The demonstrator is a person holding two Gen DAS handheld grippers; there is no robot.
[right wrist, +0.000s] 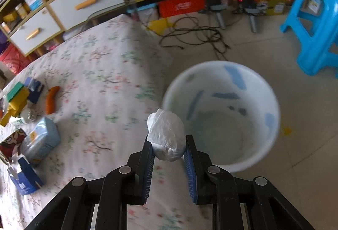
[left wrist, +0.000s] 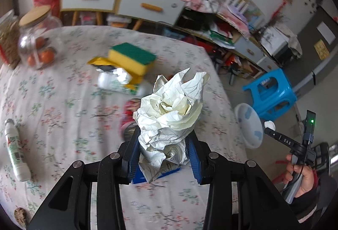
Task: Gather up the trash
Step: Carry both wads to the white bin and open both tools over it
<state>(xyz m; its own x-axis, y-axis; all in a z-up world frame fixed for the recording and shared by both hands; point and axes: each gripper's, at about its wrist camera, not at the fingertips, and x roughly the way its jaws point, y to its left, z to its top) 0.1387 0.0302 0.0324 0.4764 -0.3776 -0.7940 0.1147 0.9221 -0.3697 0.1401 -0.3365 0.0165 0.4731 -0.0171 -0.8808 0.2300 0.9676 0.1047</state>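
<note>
Black linkage arms fill the near edge of both wrist views, and each pair of blue-padded fingers is clamped on a piece of trash. Between the jaws of the left gripper (left wrist: 163, 148) sits a crumpled paper wad (left wrist: 171, 116), cream with pen lines, held by its lower part above the flowered tablecloth (left wrist: 63, 103); most of the wad stands free above the pads. The right gripper (right wrist: 169, 146) grasps a small white tissue ball (right wrist: 166, 135), raised near the right edge of the table, with the white bin (right wrist: 221, 116) on the floor just beyond and to the right. The bin looks empty, though blur makes its bottom hard to read.

Both pieces are likely very light, soft and springy. They crush rather than slip, so a light squeeze across the thickest part should hold them, and neither can be damaged. The paper wad is loose and top-heavy in the jaws; a fold could work free if swung fast.

Far left on the cloth lie a yellow-green sponge (left wrist: 132, 57), a glass jar (left wrist: 39, 40) and a white bottle (left wrist: 17, 151).
</note>
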